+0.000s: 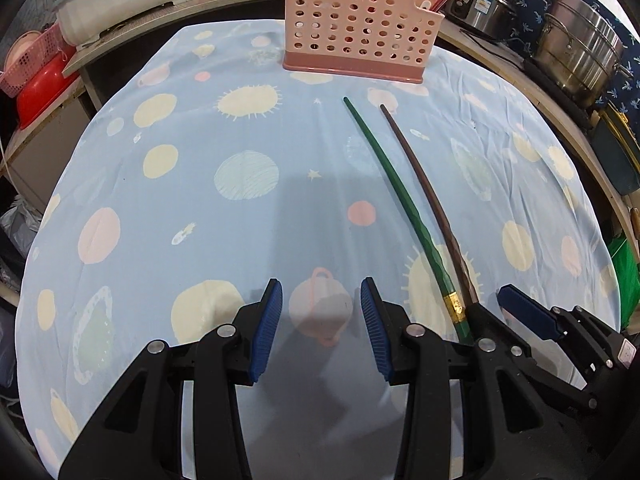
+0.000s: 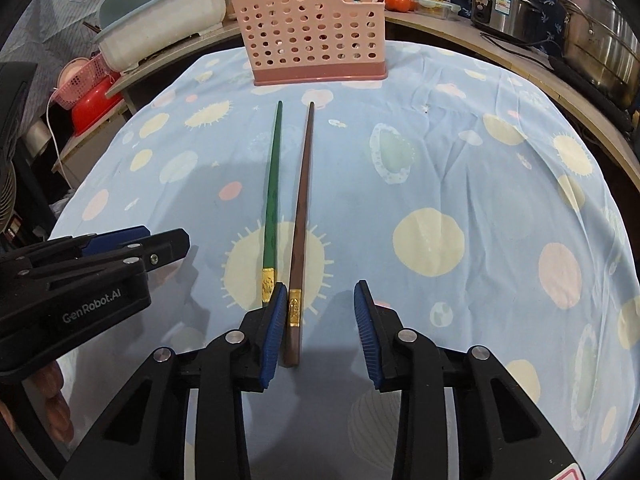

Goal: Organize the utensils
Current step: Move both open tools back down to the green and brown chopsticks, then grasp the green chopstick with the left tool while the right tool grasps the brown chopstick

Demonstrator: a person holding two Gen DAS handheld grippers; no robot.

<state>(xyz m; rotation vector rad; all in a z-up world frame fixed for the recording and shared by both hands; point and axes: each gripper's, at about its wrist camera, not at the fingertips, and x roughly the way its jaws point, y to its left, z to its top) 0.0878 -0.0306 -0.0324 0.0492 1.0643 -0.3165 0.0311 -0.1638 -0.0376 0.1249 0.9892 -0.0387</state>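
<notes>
Table: covered by a pale blue cloth printed with cream suns, pink dots and planets.
Green chopstick: lies flat on the cloth, thin tip toward the holder, gold band near its thick end.
Brown chopstick: lies just beside the green one on its right, near parallel, gold band near the thick end; the two tips stand a little apart.
Holder: pink perforated plastic caddy, upright at the far side of the cloth, beyond the chopstick tips and apart from them; reddish sticks rise from its right compartment.
Right gripper: low over the thick ends; jaws spread, the brown chopstick's end between them close against the left pad, the right pad clear of it. The green chopstick passes outside the left pad. Nothing pinched.
Left gripper: low over bare cloth to the left of the chopsticks; jaws spread, nothing between them.
Surroundings: steel pots on the counter at right; a pale basin and a red tub at left.
</notes>
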